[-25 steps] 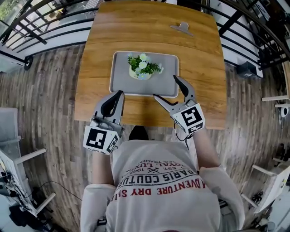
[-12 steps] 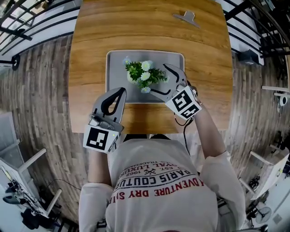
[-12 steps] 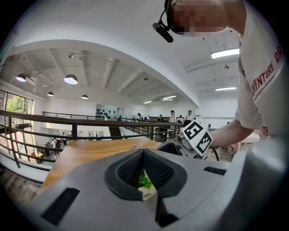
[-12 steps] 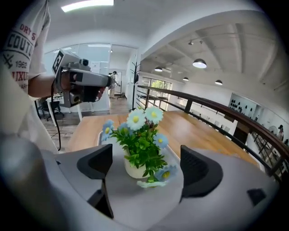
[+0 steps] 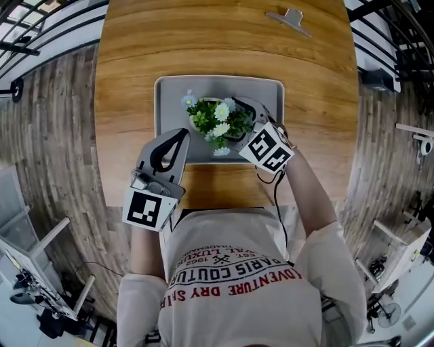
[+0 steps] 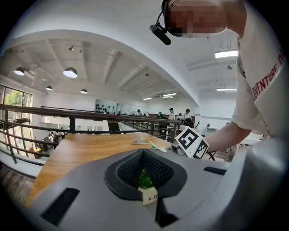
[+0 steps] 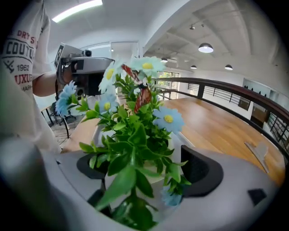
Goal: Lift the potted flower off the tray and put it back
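Note:
A potted flower [image 5: 217, 120] with green leaves and pale blue and white blooms stands upright on the grey tray [image 5: 171, 95] in the head view. My right gripper [image 5: 229, 122] reaches into the tray with a jaw on either side of the plant. Its jaws have just been opening wider. In the right gripper view the cream pot [image 7: 153, 164] sits between the dark pads [image 7: 201, 171] with gaps on both sides. My left gripper [image 5: 182, 133] hovers at the tray's near left edge, its jaws together, holding nothing.
The tray lies in the middle of a wooden table [image 5: 135, 61]. A grey clip-like object [image 5: 291, 17] rests at the table's far right. Black railings [image 5: 41, 34] and wood-plank floor surround the table.
My right gripper has come forward and down from the table's near edge into the tray, closing in around the flower. My left gripper has edged forward to the tray's near left edge.

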{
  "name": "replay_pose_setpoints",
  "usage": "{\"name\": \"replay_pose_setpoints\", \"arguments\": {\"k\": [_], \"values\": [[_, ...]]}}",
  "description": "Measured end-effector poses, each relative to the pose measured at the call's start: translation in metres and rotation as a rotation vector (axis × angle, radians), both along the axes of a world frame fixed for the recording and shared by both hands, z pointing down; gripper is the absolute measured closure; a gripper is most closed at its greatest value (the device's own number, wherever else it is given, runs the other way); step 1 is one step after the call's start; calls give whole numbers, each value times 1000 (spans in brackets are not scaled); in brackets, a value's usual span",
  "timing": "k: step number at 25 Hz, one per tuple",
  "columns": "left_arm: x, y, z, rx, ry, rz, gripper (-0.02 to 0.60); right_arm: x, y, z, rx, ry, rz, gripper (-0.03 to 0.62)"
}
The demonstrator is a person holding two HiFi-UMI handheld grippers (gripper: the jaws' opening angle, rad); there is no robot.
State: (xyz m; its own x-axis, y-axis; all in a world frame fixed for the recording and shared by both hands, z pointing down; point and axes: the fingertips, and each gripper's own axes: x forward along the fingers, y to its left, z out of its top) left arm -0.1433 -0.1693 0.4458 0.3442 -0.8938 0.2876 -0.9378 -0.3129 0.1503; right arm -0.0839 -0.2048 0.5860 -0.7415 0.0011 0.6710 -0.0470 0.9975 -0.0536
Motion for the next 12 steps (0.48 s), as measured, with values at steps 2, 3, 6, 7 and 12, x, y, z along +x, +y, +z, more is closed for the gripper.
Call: {"name": "replay_pose_setpoints", "arguments": {"k": [2, 3, 6, 7, 12], "values": [[-1, 1, 5, -19, 4, -15, 569, -4, 2, 5, -20, -2, -23, 137], [-2, 1, 8, -28, 5, -25, 569, -6, 2, 6, -25, -9, -34, 137], [-3, 1, 16, -48, 11, -63, 569, -13, 3, 8, -35, -45, -56, 135], [-3, 2, 18, -52, 16, -75, 569, -14, 4, 9, -36, -55, -60, 135], [-6, 2, 29, -27, -12, -112, 569, -17, 4, 10, -23, -111, -80, 134]]}}
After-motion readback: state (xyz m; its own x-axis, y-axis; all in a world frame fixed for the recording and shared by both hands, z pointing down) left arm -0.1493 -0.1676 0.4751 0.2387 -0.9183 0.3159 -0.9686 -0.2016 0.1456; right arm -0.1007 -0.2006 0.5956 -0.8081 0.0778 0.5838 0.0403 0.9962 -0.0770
